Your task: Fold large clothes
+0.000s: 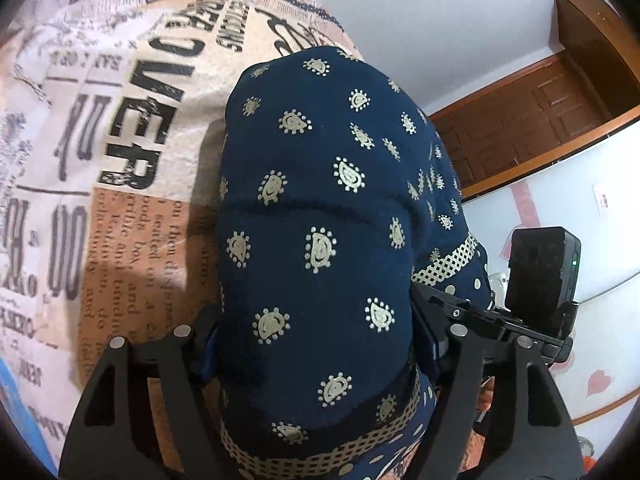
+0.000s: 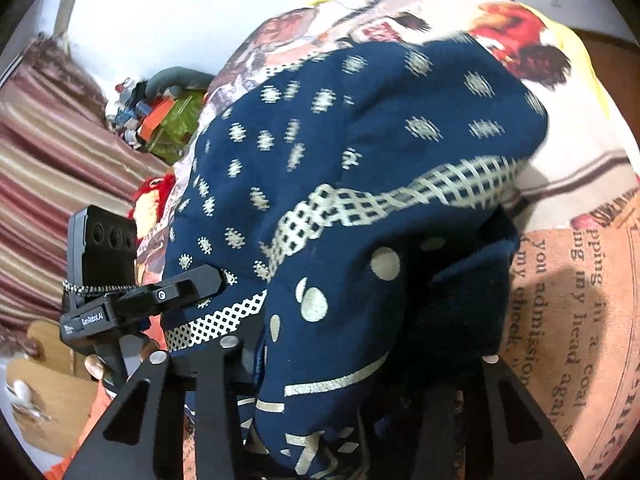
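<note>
Left wrist view: newspaper-print bedsheet fills left and upper left of frame. Navy paisley garment runs up frame centre, bunched, draped over the sheet. Left hand-held gripper at bottom centre, fingers on either side of the cloth, pinching a thick fold. Other gripper body at right edge, close beside the garment. Wooden door upper right.

Right wrist view: striped curtain far left, left unit lower left touching the cloth. Garment mounded across centre, checkered band visible. Right hand-held gripper bottom centre, clamped on the garment fold; fingertips buried in fabric. Bedsheet at right.
</note>
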The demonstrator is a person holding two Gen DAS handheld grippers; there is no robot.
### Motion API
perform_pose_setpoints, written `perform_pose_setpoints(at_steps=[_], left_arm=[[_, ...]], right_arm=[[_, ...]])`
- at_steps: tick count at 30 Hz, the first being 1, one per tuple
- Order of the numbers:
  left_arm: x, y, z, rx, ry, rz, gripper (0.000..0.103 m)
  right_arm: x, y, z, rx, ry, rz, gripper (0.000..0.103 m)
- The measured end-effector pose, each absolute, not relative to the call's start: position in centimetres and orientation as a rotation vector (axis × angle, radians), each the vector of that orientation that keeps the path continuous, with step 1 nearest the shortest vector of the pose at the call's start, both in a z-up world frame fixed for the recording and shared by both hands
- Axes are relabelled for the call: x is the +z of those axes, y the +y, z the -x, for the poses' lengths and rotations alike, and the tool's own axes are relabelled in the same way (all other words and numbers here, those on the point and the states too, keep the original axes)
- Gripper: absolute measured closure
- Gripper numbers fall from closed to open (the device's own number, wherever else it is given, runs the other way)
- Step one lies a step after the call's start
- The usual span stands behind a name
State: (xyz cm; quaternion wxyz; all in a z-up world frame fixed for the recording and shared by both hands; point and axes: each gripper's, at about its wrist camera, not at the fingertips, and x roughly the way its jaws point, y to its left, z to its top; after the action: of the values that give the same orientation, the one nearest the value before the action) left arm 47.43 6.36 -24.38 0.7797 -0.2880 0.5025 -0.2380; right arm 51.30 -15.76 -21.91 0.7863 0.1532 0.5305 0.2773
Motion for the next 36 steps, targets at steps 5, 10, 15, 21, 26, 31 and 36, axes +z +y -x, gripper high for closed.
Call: perform_pose_setpoints(at_steps=[5,10,15,21,26,31,36], left_arm=[[-22.9,7.0,-46.6,-0.498,1.063,0.598,0.031],[-20.8,8.4,-45.0,-0.497,1.024,0.592,0.033],[-18.5,10.9,-43.6,-0.487,0.985,0.572,0.034],[-18.1,14.0,-42.1,-0.458,0.966,0.600,0.035],[-21.7,16.7,-41.5,-0.385,1.040,0.648,0.035],[-24.8,18.5,-40.8,-0.353,1.071,0.700,0.036],[-25.9,20.3,-39.9,-0.336,1.043,0.732,0.036]], right_arm=[[-20.3,-13.9,-50.1,0.629,1.110,-0.266,0.071],[-18.6,-12.3,-49.4,0.654,1.085,-0.253,0.073],[-16.7,-10.3,-48.5,0.679,1.056,-0.224,0.074],[-15.0,-7.4,-47.1,0.720,1.038,-0.194,0.074],[-16.9,-4.6,-47.0,0.724,1.097,-0.161,0.074],[-19.9,-3.0,-47.5,0.681,1.200,-0.128,0.068],[-20.3,-2.1,-47.4,0.684,1.211,-0.075,0.053]])
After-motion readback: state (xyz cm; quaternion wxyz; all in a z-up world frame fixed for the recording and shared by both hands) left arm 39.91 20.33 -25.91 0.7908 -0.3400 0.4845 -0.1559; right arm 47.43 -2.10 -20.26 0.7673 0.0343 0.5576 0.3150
